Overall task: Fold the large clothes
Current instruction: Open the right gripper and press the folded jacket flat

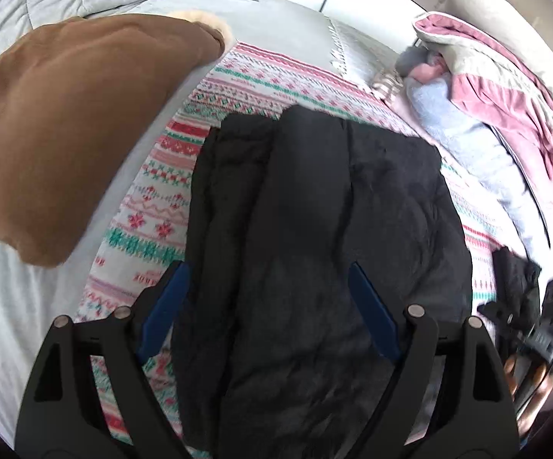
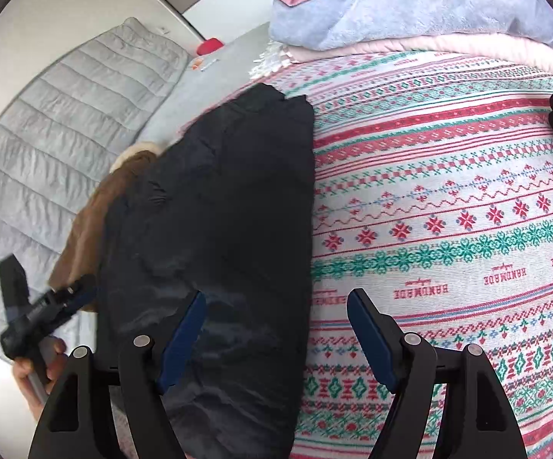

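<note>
- My left gripper hangs with its jaws wide apart over the black jacket; the blue pads straddle the cloth from above and do not press on it.
- My right gripper is spread as well, with nothing clamped. Its left pad lies over the jacket's right edge and its right pad over the patterned blanket.
- Both grippers tilt downward toward the bed.
- In the right wrist view my left hand shows at the lower left, wrapped round the other gripper's handle, beside the jacket's left edge.
- The jacket lies folded into a long, narrow bundle on the blanket. Its long axis runs from just under my grippers away toward the far end of the bed.
- Its far end stops short of the blanket's fringed edge.
- A brown coat with a pale fur trim lies just left of the jacket on the grey bed cover.
- A light blue throw and pink bedding are heaped to the right, well apart from the jacket.
</note>
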### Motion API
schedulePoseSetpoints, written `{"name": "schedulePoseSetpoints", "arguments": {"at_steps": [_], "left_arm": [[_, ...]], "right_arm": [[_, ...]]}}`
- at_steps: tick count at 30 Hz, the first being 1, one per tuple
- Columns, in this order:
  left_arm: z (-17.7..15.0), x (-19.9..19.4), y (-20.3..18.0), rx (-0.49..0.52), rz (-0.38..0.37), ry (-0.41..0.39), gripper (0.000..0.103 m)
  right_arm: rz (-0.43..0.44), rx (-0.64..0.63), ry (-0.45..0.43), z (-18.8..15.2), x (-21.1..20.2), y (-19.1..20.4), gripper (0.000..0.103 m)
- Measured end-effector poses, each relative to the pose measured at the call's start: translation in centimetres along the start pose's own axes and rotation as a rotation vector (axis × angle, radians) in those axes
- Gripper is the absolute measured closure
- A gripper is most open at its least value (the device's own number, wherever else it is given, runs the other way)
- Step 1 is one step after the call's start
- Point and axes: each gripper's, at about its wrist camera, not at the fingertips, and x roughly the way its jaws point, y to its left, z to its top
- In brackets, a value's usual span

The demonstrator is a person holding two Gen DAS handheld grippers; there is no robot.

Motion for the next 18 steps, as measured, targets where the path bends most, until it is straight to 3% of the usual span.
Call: {"name": "schedulePoseSetpoints", "arguments": {"at_steps": [5, 11, 15, 18], "left_arm": [[-1.4, -1.1, 1.5, -0.012, 0.018, -0.001, 0.018], [-3.7, -0.7, 1.7, -0.008, -0.086, 0.073, 0.018], [-4.5, 0.2, 2.2, -0.008, -0.051, 0.085, 0.014], [-4.9, 0.6, 2.6, -0.021, -0.063, 0.091, 0.012]], "right_arm": [[0.035, 0.012, -0.012, -0.3, -1.5, 0.0, 0.025], [0.059, 0.023, 0.028, -0.8, -0.5, 0.4, 0.025], [0.073, 0.048, 0.040, -0.8, 0.3, 0.3, 0.025], [0.091, 0.071, 0.055, -0.8, 1.0, 0.1, 0.025]]}}
